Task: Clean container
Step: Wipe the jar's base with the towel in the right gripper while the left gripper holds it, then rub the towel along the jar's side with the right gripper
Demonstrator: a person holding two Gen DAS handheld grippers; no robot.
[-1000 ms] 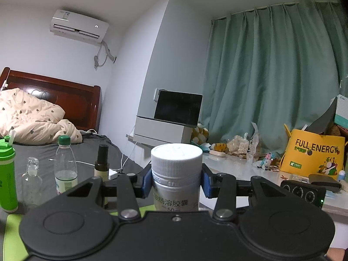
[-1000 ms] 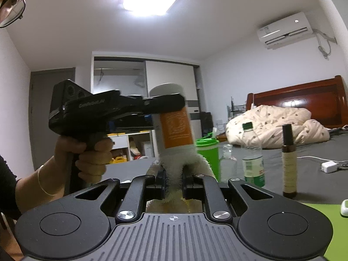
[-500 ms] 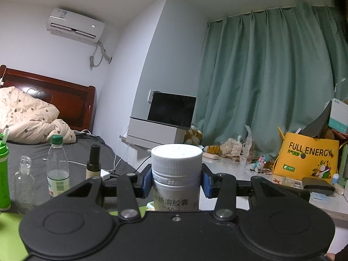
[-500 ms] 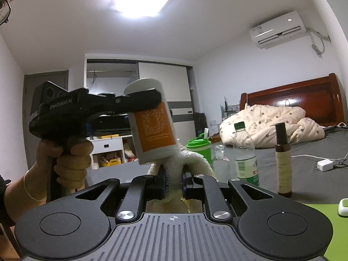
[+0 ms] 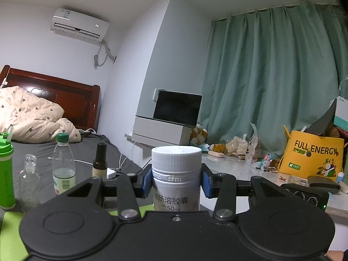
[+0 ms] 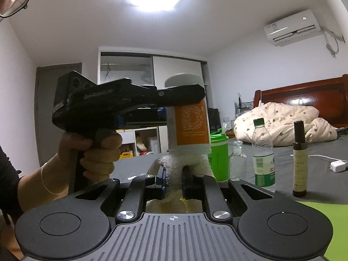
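Note:
My left gripper (image 5: pixel 176 179) is shut on a white pill bottle (image 5: pixel 176 174) with a ribbed white cap, held upright in the air by its neck. In the right wrist view the same bottle (image 6: pixel 189 124) shows its orange label, with the left gripper body (image 6: pixel 121 104) clamped across it. My right gripper (image 6: pixel 173 179) is shut on a white towel (image 6: pixel 174 171), which rises between the pads and touches the bottle's underside.
On the dark surface behind stand a green cup (image 6: pixel 217 154), a small clear glass bottle (image 6: pixel 237 158), a green-capped water bottle (image 6: pixel 263 154) and a dark-capped bottle (image 6: pixel 300 158). A green mat (image 6: pixel 322 221) lies at the lower right. A cluttered white desk (image 5: pixel 239 167) is to the right.
The bottle in my left gripper swung from tilted to upright and shifted right above the towel. The left wrist view turned slightly, shifting the background.

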